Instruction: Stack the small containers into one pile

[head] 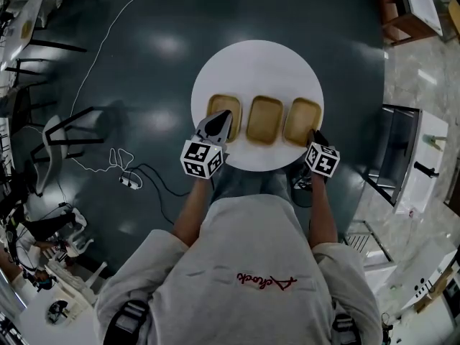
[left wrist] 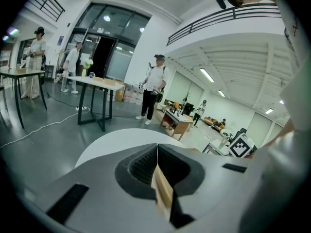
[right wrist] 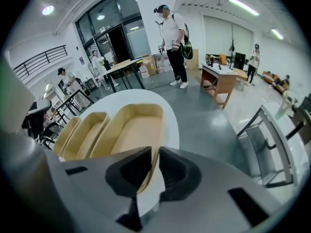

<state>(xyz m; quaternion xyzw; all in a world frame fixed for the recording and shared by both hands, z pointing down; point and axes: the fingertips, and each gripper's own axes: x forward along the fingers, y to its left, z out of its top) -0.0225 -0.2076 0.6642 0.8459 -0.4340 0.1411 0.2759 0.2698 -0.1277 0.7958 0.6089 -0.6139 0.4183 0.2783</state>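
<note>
Fingers [left wrist: 138,168] of the left gripper [left wrist: 157,149] pinch left container's [head: 224,104] near end, lengthwise away.

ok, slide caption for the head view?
Three tan rectangular containers on round white table; left gripper clamps rim of left container, right gripper straddles rim of right container.

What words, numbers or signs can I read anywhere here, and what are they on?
Red script on the person's sweatshirt: upside down in the head view, too unclear to read.
Square markers on the two cubes: black-and-white patterns, no letters.
Nothing else legible.
</note>
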